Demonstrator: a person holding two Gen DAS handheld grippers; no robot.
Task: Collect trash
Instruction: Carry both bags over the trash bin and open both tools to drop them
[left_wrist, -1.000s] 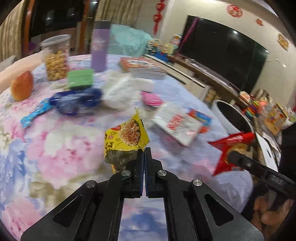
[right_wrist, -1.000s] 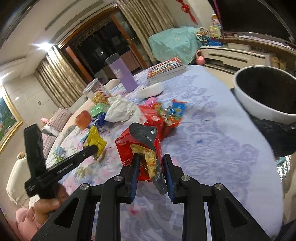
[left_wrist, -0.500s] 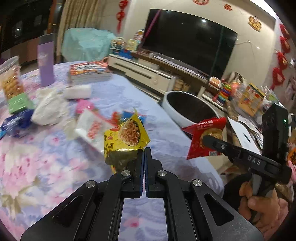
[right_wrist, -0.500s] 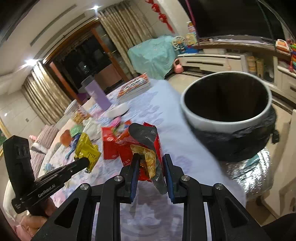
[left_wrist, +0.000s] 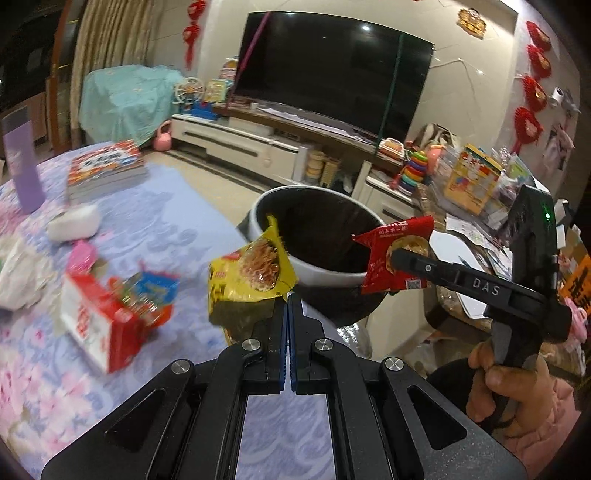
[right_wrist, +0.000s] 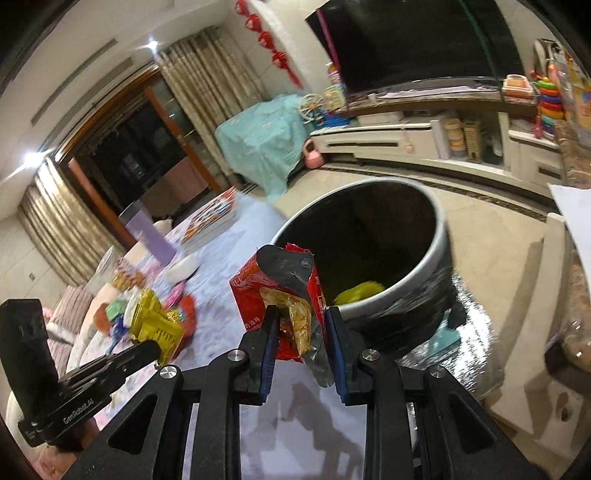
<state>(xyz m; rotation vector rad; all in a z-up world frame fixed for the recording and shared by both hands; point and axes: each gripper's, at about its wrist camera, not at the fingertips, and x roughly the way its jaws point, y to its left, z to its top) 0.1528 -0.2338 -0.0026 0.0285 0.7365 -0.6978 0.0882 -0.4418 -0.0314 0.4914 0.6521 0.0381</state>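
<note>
My left gripper (left_wrist: 288, 299) is shut on a yellow snack wrapper (left_wrist: 251, 273) and holds it at the table's edge, just before the white-rimmed trash bin (left_wrist: 266, 210). My right gripper (right_wrist: 299, 325) is shut on a red snack wrapper (right_wrist: 258, 295) and holds it at the bin's near rim (right_wrist: 439, 236). The red wrapper (left_wrist: 391, 258) also shows in the left wrist view over the bin's right side. The yellow wrapper (right_wrist: 155, 325) shows at the left in the right wrist view. Something yellow (right_wrist: 358, 290) lies inside the bin.
On the floral tablecloth (left_wrist: 166, 229) lie a red-and-white packet (left_wrist: 92, 325), a blue wrapper (left_wrist: 155, 288), a pink item (left_wrist: 81, 254), white tissue (left_wrist: 74, 223), a stack of books (left_wrist: 105, 166) and a purple cup (left_wrist: 22, 166). A TV cabinet (left_wrist: 236, 146) stands behind.
Both grippers have swung right from over the table toward the bin, each still holding its wrapper. The bin is now close, and its inside shows.
</note>
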